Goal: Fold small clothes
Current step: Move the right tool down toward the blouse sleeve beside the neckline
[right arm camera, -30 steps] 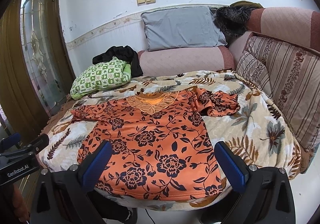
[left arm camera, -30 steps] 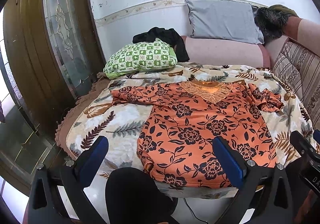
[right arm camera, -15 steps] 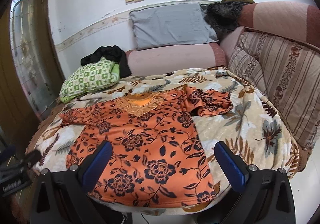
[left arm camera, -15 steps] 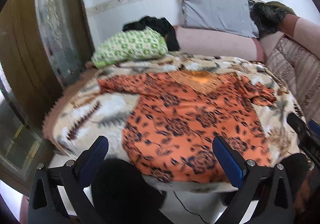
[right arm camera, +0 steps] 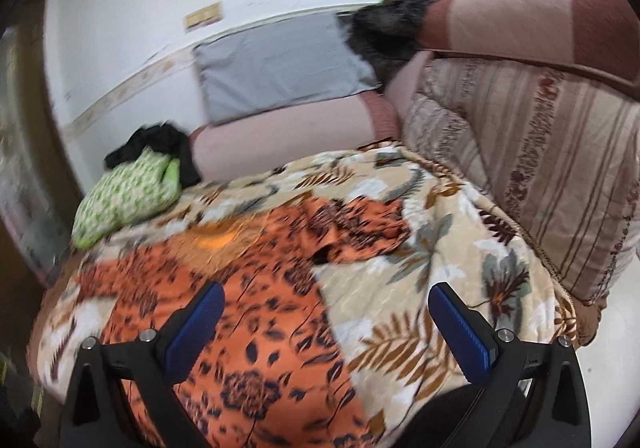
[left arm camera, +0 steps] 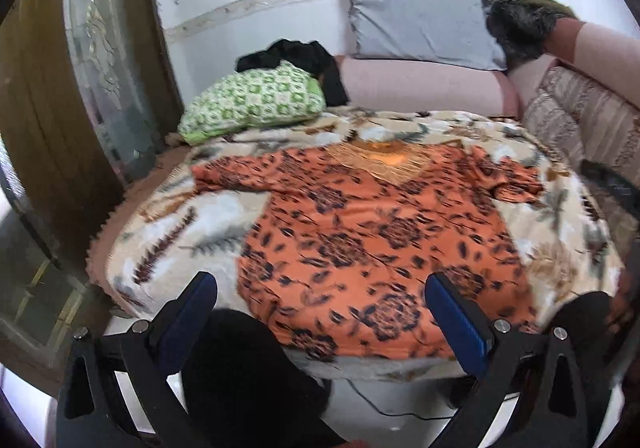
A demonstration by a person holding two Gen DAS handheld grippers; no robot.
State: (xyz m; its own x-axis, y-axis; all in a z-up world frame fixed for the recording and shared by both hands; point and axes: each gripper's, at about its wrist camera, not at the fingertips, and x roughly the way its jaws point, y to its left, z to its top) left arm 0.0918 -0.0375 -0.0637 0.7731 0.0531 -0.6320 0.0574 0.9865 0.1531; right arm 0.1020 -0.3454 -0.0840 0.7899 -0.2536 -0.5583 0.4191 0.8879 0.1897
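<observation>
An orange blouse with black flowers [left arm camera: 372, 232] lies spread flat on a leaf-patterned blanket [left arm camera: 192, 224], neck away from me. Its left sleeve stretches out; its right sleeve [right arm camera: 360, 228] is crumpled and folded in. My left gripper [left arm camera: 320, 304] hovers open above the blouse's near hem, nothing between its blue pads. My right gripper [right arm camera: 326, 320] is open too, over the blouse's right side and the blanket [right arm camera: 452, 256], tilted toward the crumpled sleeve. The right gripper's body shows at the right edge of the left wrist view.
A green patterned pillow [left arm camera: 256, 100] with a black garment [left arm camera: 304, 56] lies at the back left. A grey cushion [left arm camera: 420, 24] leans on the wall. A striped sofa back [right arm camera: 532, 152] runs along the right. A wooden door [left arm camera: 52, 96] stands left. A person's dark knee [left arm camera: 240, 368] is below.
Both grippers moved closer over the table. The right one swung right and tilted toward the crumpled sleeve. Both stayed open.
</observation>
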